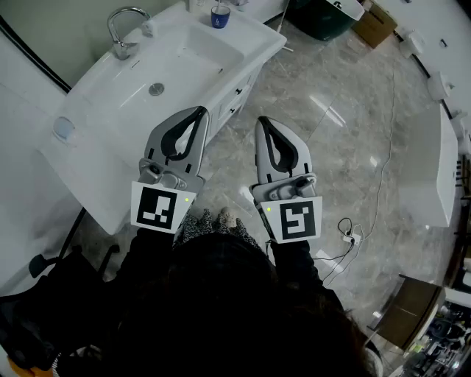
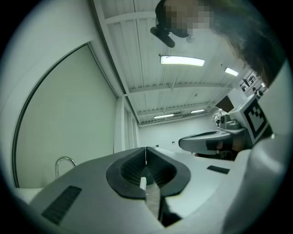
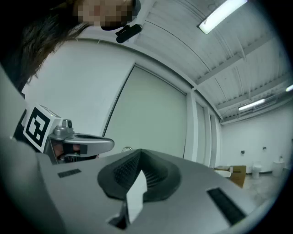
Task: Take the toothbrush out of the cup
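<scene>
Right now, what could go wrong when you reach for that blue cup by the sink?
1. The left gripper and right gripper are both shut; reaching in like that would likely knock the blue cup over.
2. The cup stands on the far rim of the sink, so a bump might send it into the basin or off the edge.

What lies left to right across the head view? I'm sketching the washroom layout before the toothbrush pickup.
Faucet → left gripper → blue cup → right gripper → cardboard box.
</scene>
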A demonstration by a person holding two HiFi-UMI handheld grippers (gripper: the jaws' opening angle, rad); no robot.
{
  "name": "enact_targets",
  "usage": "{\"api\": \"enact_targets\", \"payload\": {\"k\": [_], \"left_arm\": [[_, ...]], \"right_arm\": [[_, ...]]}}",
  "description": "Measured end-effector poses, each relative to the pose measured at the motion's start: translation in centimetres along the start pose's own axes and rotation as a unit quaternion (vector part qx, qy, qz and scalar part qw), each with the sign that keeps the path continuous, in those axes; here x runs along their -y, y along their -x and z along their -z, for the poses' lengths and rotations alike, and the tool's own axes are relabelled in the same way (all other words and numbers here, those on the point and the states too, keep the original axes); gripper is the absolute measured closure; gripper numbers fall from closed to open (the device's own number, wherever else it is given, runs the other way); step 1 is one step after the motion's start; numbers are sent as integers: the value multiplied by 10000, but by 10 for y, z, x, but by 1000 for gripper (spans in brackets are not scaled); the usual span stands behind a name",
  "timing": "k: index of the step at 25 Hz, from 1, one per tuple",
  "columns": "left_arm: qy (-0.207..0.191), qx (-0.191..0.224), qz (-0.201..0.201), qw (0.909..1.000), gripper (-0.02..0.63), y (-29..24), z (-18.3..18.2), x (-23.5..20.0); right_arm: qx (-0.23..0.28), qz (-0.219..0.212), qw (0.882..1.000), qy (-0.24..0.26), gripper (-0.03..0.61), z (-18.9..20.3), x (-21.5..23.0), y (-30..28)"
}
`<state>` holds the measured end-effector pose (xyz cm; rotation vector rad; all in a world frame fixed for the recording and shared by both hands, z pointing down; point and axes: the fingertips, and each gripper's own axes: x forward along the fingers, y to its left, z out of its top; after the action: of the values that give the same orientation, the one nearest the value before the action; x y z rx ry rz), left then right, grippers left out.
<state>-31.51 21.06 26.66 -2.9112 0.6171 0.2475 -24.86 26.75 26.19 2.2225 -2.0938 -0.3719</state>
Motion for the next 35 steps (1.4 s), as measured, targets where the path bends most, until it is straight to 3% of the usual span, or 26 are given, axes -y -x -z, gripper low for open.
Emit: {"api": "enact_targets", "payload": {"k": [5, 10, 12, 15, 25, 35], "left_arm": [[19, -31, -23, 10000, 604, -6, 3, 3], [-12, -42, -57, 10000, 604, -18, 6, 6], [-19, -52, -66, 10000, 604, -23, 9, 9], [-5, 19, 30, 10000, 604, -34, 10, 18], [-12, 142, -2, 9999, 604, -82, 14, 36], [-24, -23, -56, 10000, 604, -114, 27, 45]], "right_arm": [[28, -92, 9999, -144, 578, 2, 6, 0], [-133, -89, 9974, -707, 575, 28, 24, 5], [17, -71, 9967, -805, 575, 25, 32, 2], [351, -256, 9963, -744, 575, 14, 38, -5], [242, -497, 9953, -789, 575, 35, 84, -8], [170, -727, 9945, -736, 575, 46, 110, -25]]}}
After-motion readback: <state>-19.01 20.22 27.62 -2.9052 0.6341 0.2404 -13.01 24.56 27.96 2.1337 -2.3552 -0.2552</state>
